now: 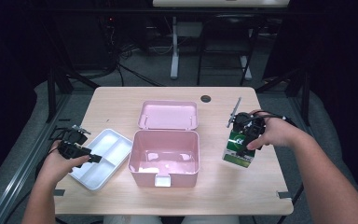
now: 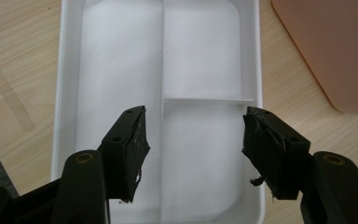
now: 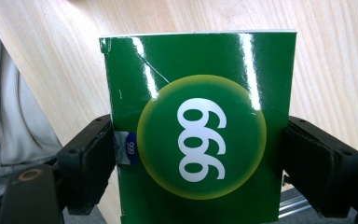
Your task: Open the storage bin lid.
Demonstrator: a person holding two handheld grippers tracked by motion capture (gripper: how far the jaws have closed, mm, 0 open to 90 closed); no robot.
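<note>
Green box held, tray waiting

My right gripper [image 3: 196,154] clamps the glossy green cardboard box [image 3: 200,126] above the table's right side; my left gripper [image 2: 193,140] gapes over the white divided plastic tray [image 2: 65,70]. I'd keep the box level while carrying it.

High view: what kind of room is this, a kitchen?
Probably a lab or recording workroom: a small wooden table in a dark room, cables on the floor, and another desk's legs behind.

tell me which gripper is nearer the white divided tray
Left. The left gripper hovers right over the white divided tray with its jaws open, while the right gripper is across the pink box, holding the green carton.
</note>
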